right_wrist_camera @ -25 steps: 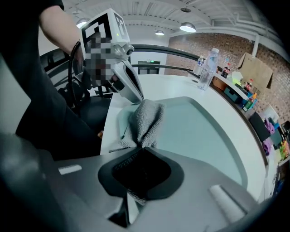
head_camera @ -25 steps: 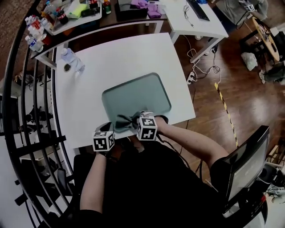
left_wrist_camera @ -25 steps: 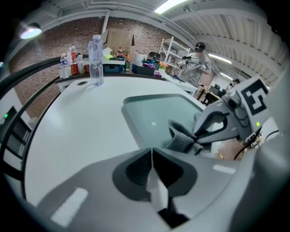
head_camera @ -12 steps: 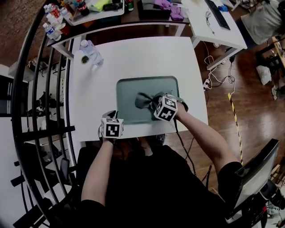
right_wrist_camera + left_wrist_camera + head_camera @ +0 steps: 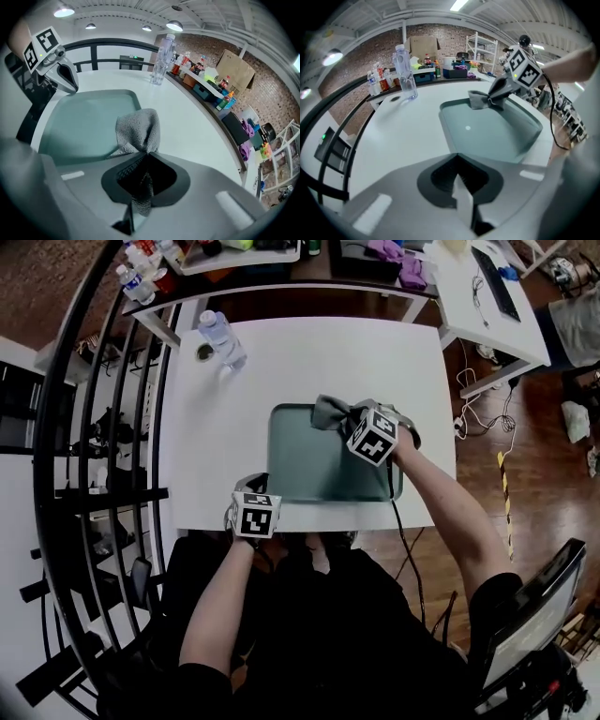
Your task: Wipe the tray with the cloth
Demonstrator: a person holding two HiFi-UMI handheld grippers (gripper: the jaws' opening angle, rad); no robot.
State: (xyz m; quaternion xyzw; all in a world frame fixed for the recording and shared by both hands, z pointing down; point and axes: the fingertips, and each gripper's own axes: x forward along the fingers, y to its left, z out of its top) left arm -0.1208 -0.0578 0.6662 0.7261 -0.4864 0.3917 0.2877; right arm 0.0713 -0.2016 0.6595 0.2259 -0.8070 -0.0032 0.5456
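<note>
A grey-green tray (image 5: 309,479) lies on the white table (image 5: 216,446). A grey cloth (image 5: 330,412) rests bunched on the tray's far edge, and my right gripper (image 5: 351,420) is shut on it. In the right gripper view the cloth (image 5: 139,126) sticks out of the jaws over the tray (image 5: 79,124). My left gripper (image 5: 250,489) sits at the tray's near left corner by the table's front edge. Its jaws have just been closing and are shut, with nothing seen between them (image 5: 461,187). From the left gripper view the right gripper (image 5: 496,95) shows pressing the cloth (image 5: 478,99) on the tray (image 5: 497,133).
A clear water bottle (image 5: 223,338) and a small dark cap (image 5: 203,352) stand at the table's far left. Black railings (image 5: 103,427) run along the left. Behind are tables (image 5: 487,306) with bottles and boxes. A cable (image 5: 398,512) trails from my right gripper over the table's front edge.
My right gripper has dragged the cloth from the tray's near left part across to its far right edge. The left gripper has stayed by the near left corner.
</note>
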